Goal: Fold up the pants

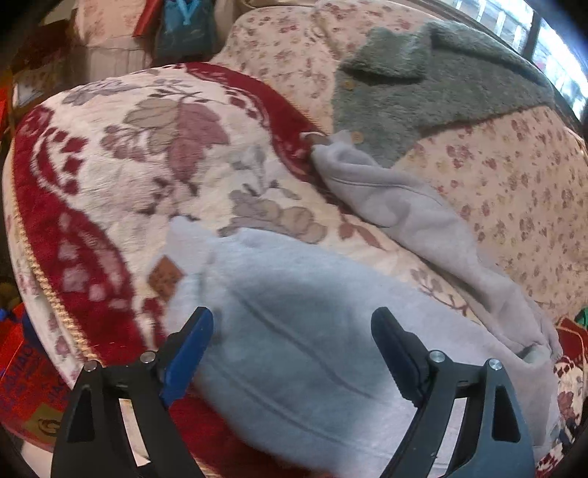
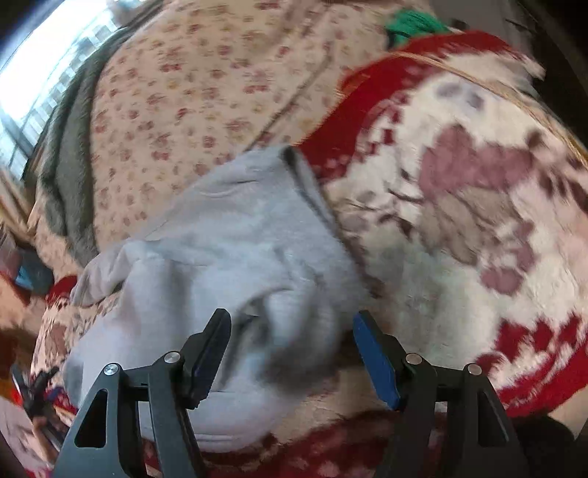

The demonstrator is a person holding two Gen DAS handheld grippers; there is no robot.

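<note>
Light grey pants [image 1: 312, 323] lie crumpled on a red and cream floral blanket [image 1: 121, 176]. One leg [image 1: 404, 209] trails away toward the far right. My left gripper [image 1: 292, 323] is open just above the broad part of the pants, with nothing between its fingers. In the right wrist view the pants [image 2: 235, 235] lie bunched with a hem opening [image 2: 294, 158] at the far end. My right gripper [image 2: 292, 327] is open, and a bunched fold of the pants sits between its fingers.
A grey fleece garment with buttons [image 1: 422, 84] lies on a pale floral bedspread [image 1: 514, 184] beyond the pants. A window [image 2: 44, 66] is at the far left in the right wrist view. Something green [image 2: 411, 22] lies at the blanket's far edge. Red boxes [image 1: 22, 367] sit at lower left.
</note>
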